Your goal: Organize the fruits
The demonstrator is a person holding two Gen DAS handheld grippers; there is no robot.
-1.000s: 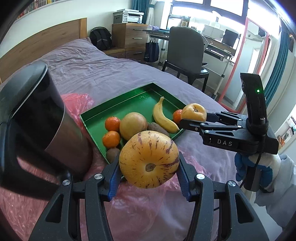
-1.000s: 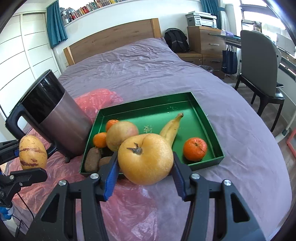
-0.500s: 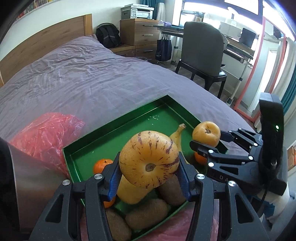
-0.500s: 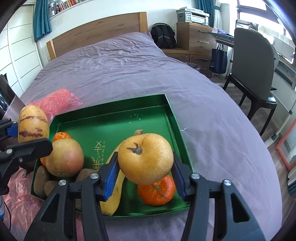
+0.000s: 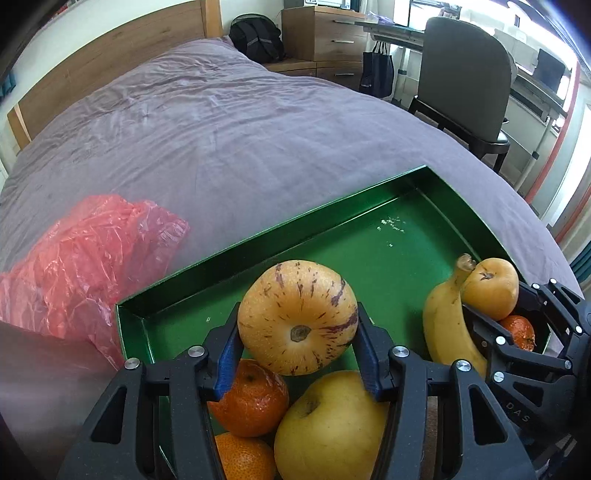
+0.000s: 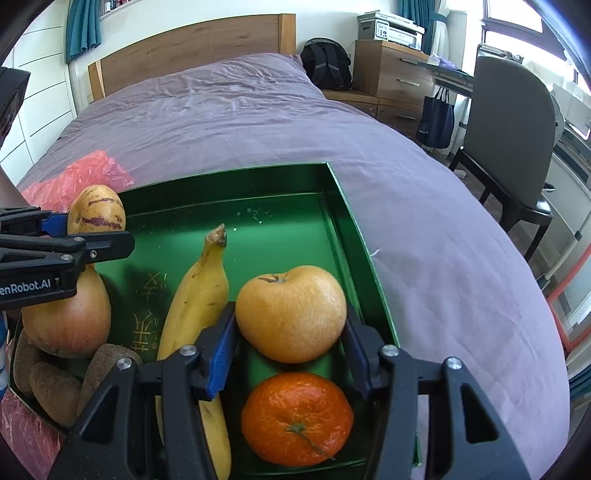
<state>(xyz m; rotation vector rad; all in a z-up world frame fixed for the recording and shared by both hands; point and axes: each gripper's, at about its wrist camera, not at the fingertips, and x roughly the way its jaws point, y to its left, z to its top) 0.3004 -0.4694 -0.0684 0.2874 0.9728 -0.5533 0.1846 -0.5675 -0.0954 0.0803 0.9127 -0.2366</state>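
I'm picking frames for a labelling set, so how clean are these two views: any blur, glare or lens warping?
Left wrist view: strong fisheye bowing of the green tray rim, blown-out windows at top right, a blurred dark shape at lower left; the striped melon is sharp. Right wrist view: same warping, bright window at upper right, fruit sharp, faint sheen on the tangerine.

A: Bright daylight pours in from the window (image 6: 517,22) at upper right, blown out white.

B: Both views bulge and darken at the corners. The tray (image 5: 399,236) floor shows glare; the near left edge looks blurred and hazy.
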